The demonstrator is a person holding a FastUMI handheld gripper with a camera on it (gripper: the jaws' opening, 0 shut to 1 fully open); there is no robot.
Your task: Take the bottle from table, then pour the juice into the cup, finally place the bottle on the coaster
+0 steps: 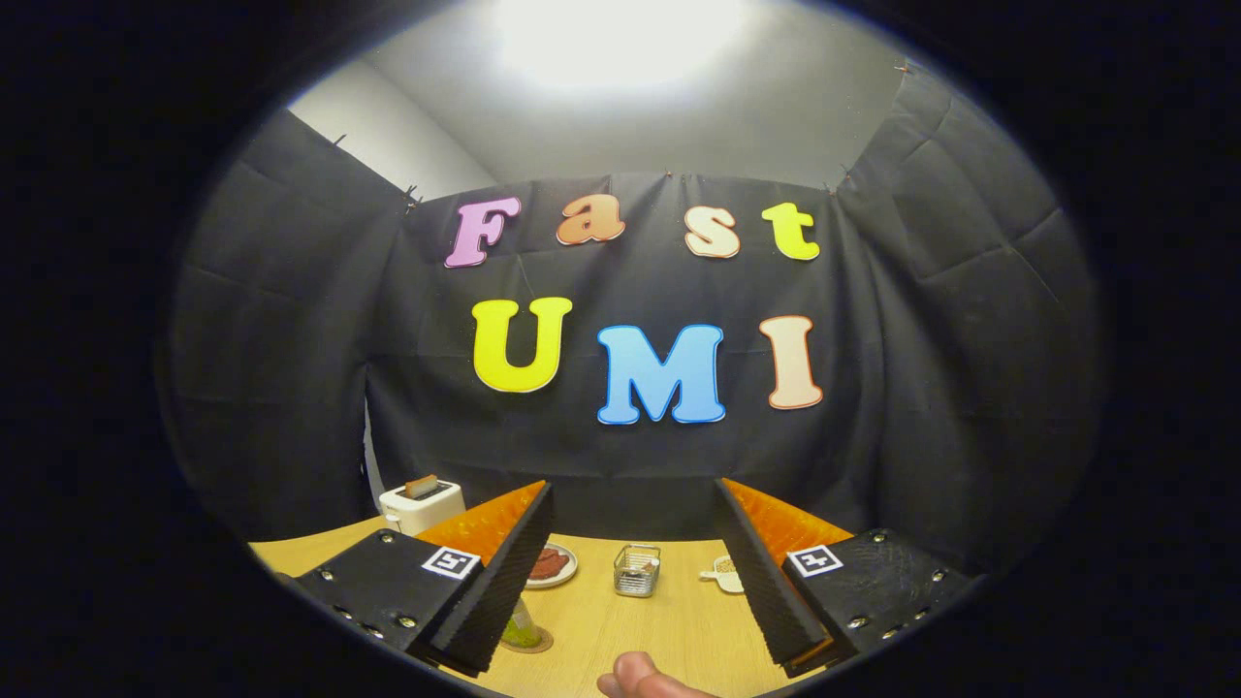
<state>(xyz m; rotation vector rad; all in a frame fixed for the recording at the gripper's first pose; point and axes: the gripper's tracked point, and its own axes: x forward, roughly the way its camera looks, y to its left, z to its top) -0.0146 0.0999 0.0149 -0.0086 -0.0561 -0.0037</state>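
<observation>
While the gripper hangs over the wooden surface with its fingers wide and empty, a toaster stands at ten o'clock, a plate and wire basket lie beyond, and a glass on its coaster peeks beside the left finger.

Matt pale wood-grain table; wire-mesh metal basket; glossy, perhaps plastic toaster; ribbed inner faces on the parted gripper fingers.

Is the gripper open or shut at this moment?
Open. The gripper has its fingers spread wide apart, with bare wooden table between them and nothing held.
</observation>
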